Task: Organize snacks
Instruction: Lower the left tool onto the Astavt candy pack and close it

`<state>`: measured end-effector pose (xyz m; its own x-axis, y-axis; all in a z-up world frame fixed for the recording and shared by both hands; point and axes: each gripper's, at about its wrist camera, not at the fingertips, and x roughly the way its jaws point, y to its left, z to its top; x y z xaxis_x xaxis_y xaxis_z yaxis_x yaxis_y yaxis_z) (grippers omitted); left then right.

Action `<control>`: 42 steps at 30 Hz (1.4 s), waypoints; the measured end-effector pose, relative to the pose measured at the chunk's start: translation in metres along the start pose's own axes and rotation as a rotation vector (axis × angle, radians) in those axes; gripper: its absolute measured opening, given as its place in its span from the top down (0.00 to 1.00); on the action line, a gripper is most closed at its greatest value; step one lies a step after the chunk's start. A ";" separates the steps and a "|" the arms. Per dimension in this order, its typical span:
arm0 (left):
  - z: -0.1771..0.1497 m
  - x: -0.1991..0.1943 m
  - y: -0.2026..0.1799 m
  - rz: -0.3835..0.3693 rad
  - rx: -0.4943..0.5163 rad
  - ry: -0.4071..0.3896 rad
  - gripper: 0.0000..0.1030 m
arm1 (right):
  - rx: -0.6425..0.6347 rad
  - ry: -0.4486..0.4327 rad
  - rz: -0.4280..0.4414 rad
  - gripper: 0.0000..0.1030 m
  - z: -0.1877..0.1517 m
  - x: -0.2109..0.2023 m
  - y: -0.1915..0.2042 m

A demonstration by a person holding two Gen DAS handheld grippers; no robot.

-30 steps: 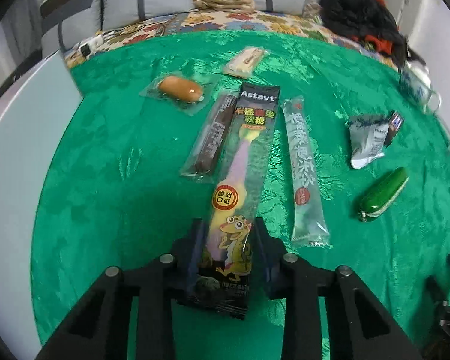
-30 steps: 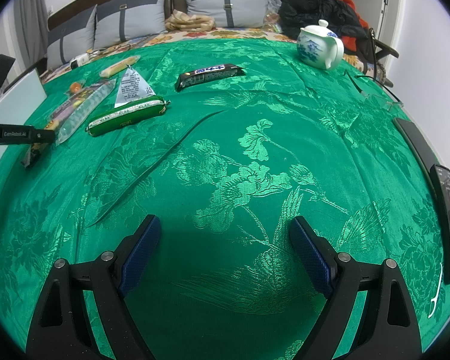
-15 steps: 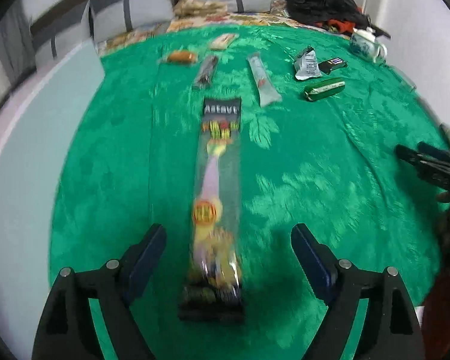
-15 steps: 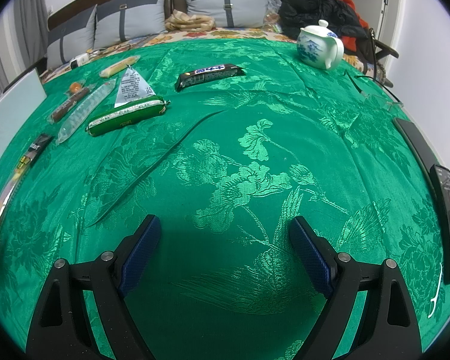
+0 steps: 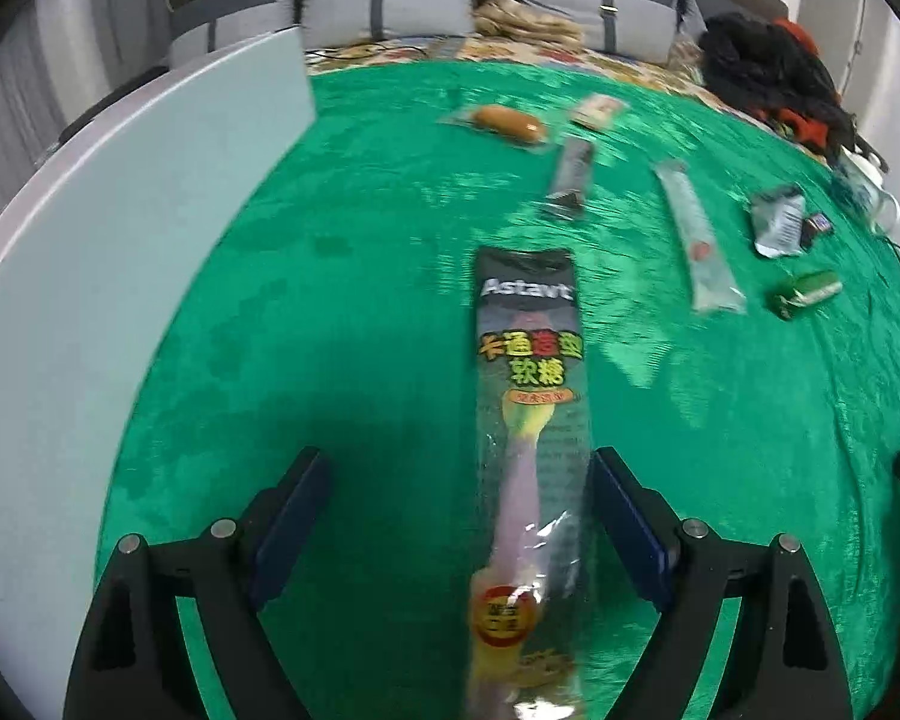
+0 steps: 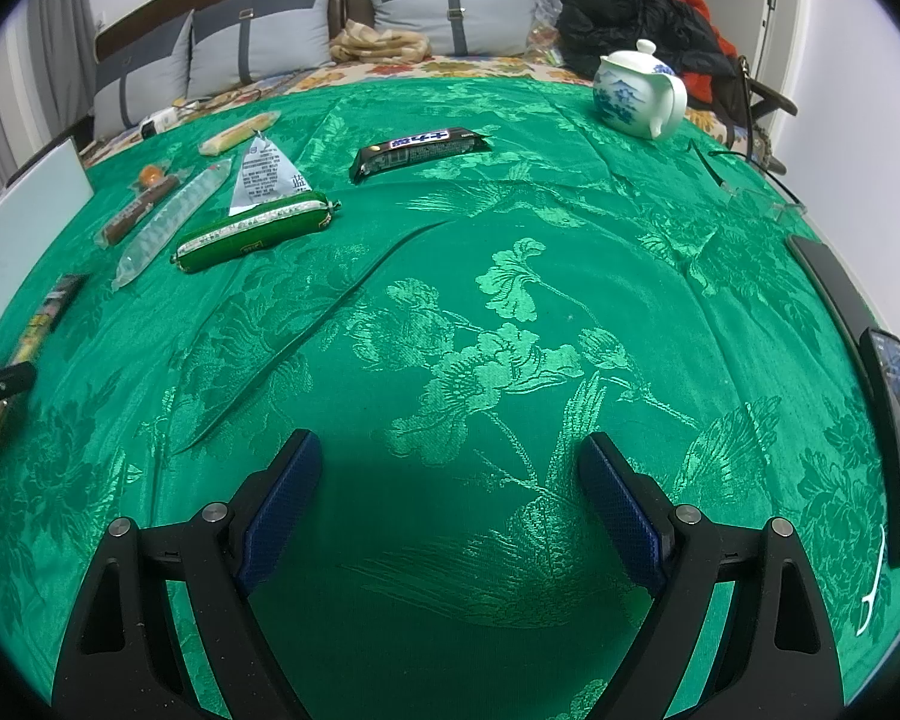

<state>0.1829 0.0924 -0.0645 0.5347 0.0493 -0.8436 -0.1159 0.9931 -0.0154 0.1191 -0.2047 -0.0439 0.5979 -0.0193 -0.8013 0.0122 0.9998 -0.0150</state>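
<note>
gaping wide, left gripper [image 5: 456, 516] jaws straddle the candy packet [image 5: 531, 450], gripping nothing.

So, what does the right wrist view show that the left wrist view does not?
Only the right wrist view: the black chocolate bar shown whole, a phone at the table edge, the open right gripper.
Only the left wrist view: the open left gripper around the Astavt candy pack's near end.
Both: the green sausage, the clear ice pop.
</note>
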 end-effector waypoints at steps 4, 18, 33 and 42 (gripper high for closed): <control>-0.003 0.002 0.007 0.010 -0.006 -0.018 0.08 | 0.000 0.000 0.000 0.12 0.000 0.000 0.000; -0.008 0.006 0.013 0.018 -0.038 -0.057 0.00 | 0.000 0.000 0.000 0.12 0.000 0.000 0.000; 0.003 0.011 0.030 -0.016 0.025 0.007 0.00 | -0.001 0.000 0.000 0.12 0.000 0.000 0.000; -0.004 0.009 0.037 -0.014 0.021 -0.056 0.00 | -0.001 0.000 0.000 0.12 0.000 0.000 0.000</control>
<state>0.1802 0.1293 -0.0749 0.5824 0.0403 -0.8119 -0.0903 0.9958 -0.0153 0.1191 -0.2049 -0.0438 0.5980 -0.0188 -0.8012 0.0114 0.9998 -0.0150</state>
